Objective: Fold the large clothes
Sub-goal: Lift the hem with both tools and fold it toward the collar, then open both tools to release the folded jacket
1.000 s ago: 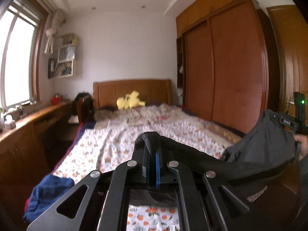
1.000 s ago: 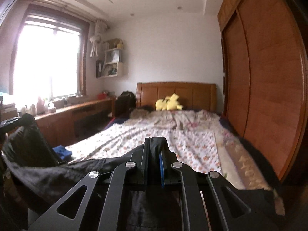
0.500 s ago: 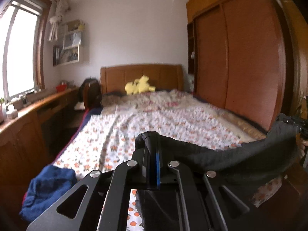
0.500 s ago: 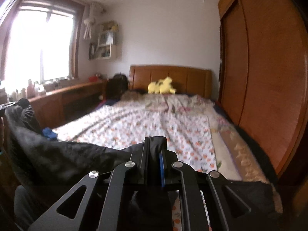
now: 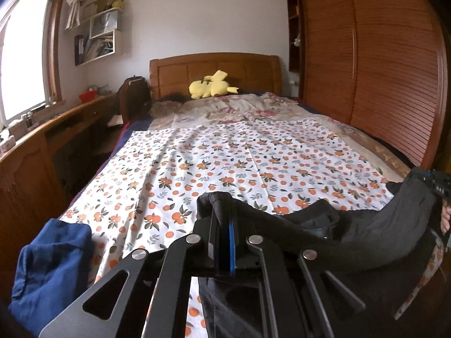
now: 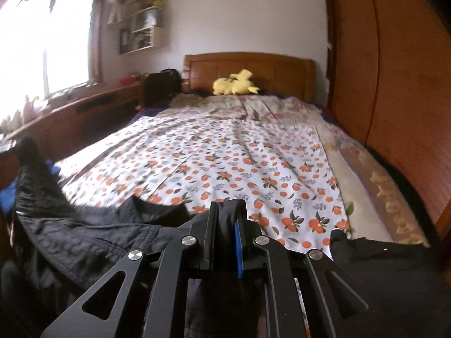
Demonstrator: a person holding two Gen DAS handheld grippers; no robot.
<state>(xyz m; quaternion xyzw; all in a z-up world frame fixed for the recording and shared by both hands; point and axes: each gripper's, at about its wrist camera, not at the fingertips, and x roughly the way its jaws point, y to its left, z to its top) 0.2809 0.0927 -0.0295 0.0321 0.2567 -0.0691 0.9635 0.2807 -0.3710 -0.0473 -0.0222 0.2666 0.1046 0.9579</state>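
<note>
Both tongs are clamped down on the same dark garment [image 5: 366,239], one at each end. The left tongs [image 5: 224,225] have a bunched bit of the black fabric pinched tight between the fingers, and the cloth runs off to the right, sagging a little, to where the right tongs [image 5: 434,181] show at the frame edge. In the right wrist view, the right tongs [image 6: 227,225] are squeezed shut on another fold, and the garment [image 6: 84,233] stretches left and rises to a far corner held up near the wooden surface [image 6: 84,107] under the window. The middle of the cloth is touching down on the near end of the bed [image 5: 225,155], on the white sheet with the orange print [image 6: 225,163]. A crumpled blue cloth [image 5: 48,270] sits at the bed's near left corner. A yellow plush toy [image 5: 211,86] lies up by the headboard [image 5: 217,70], and a slatted wooden wardrobe [image 5: 380,70] runs along the right side.
</note>
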